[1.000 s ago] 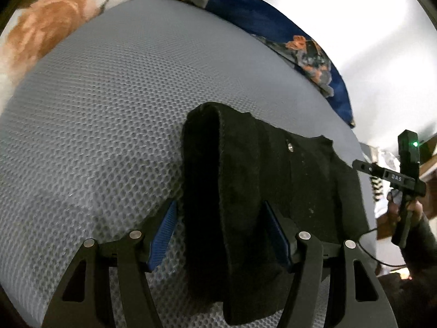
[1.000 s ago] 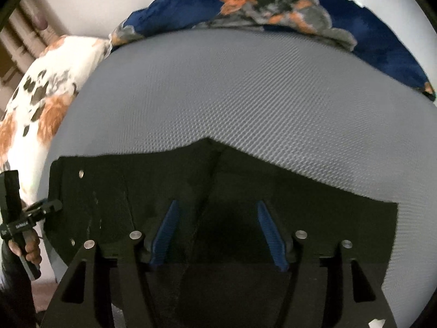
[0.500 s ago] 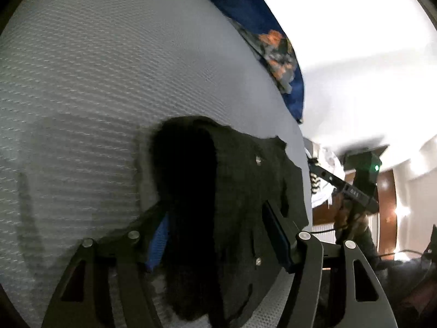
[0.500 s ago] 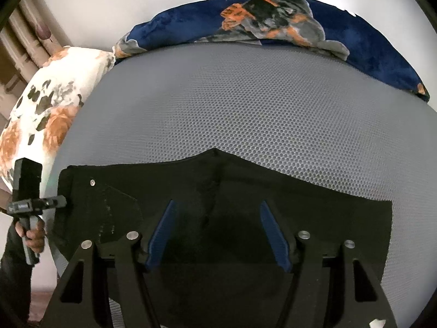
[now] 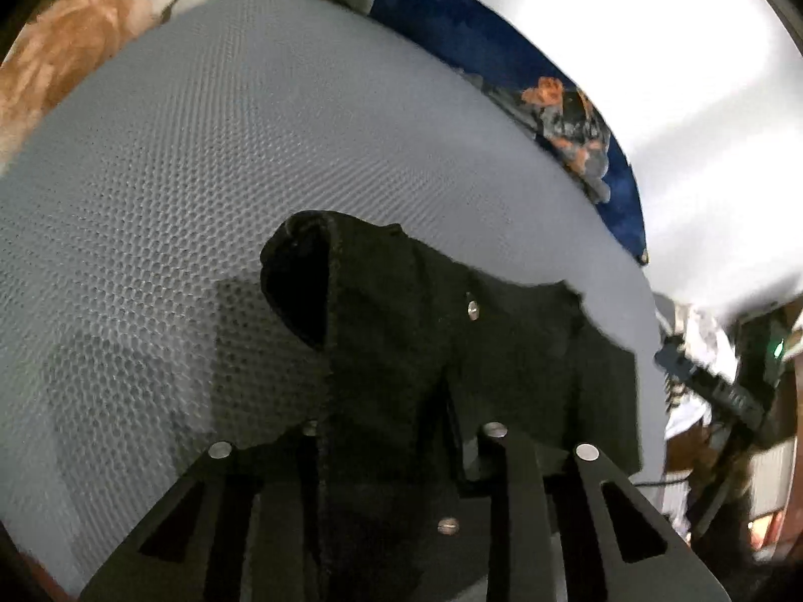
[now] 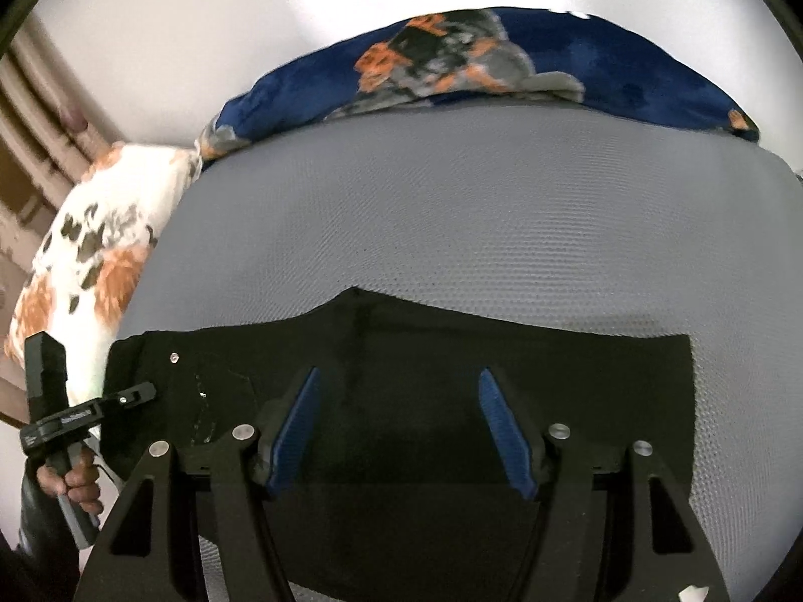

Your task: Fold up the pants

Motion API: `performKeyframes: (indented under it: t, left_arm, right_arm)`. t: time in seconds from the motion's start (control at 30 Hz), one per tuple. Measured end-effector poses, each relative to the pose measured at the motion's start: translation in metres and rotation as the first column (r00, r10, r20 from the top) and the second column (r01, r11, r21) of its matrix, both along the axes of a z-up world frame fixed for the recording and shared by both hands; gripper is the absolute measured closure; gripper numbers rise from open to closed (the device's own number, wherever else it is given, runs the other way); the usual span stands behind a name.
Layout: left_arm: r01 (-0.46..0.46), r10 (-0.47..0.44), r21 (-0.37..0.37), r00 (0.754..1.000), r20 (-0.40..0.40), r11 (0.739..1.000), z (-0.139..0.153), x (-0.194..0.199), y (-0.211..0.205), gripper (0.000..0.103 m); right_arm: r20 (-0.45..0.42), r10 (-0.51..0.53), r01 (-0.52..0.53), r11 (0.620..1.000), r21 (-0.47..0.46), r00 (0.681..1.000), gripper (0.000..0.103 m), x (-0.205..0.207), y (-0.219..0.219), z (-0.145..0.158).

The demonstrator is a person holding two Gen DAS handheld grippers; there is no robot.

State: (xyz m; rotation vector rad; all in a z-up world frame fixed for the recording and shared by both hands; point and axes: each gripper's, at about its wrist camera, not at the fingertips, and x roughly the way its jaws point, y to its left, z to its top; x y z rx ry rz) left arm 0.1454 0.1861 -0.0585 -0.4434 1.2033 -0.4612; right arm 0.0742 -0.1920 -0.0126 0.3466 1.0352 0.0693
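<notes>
Black pants [image 6: 451, 346] lie folded on the grey mesh mattress [image 6: 451, 190]. In the left wrist view the waistband end [image 5: 401, 331] bunches up between the fingers of my left gripper [image 5: 391, 431], which is shut on it and holds it lifted above the mattress. My right gripper [image 6: 396, 401] is open and empty, hovering above the middle of the pants with its blue pads [image 6: 301, 416] wide apart. The left gripper also shows in the right wrist view [image 6: 135, 394] at the pants' left end.
A navy floral blanket [image 6: 502, 65] lies along the far edge of the mattress. A white and orange floral pillow [image 6: 95, 256] lies at the left. The mattress edge [image 5: 647, 351] drops off beside the pants.
My left gripper has closed on the waistband end and lifted it. My right gripper has drawn back a little and stays open.
</notes>
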Motion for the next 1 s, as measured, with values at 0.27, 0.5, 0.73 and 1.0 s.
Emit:
performKeyframes:
  t: [0.27, 0.5, 0.73, 1.0]
  left_arm:
    - [-0.103, 0.103, 0.002, 0.995, -0.004, 0.995, 0.056, -0.012, -0.059, 0.079]
    - [-0.018, 0.017, 0.015, 0.999, 0.049, 1.0, 0.09, -0.024, -0.149, 0.079]
    - [0.075, -0.082, 0.075, 0.993, 0.086, 0.994, 0.085, -0.033, -0.237, 0.079]
    - [0.158, -0.186, 0.233, 0.977, 0.102, 0.96, 0.044, -0.049, -0.298, 0.077]
  right_arm:
    - [0.068, -0.092, 0.089, 0.995, 0.055, 0.993, 0.04, -0.036, -0.054, 0.009]
    - [0.079, -0.172, 0.163, 0.981, 0.109, 0.982, 0.04, -0.064, -0.101, 0.005]
    - [0.061, -0.233, 0.222, 0.963, 0.151, 0.971, 0.04, -0.088, -0.141, -0.005]
    - [0.039, -0.279, 0.267, 0.945, 0.188, 0.96, 0.04, -0.107, -0.168, -0.02]
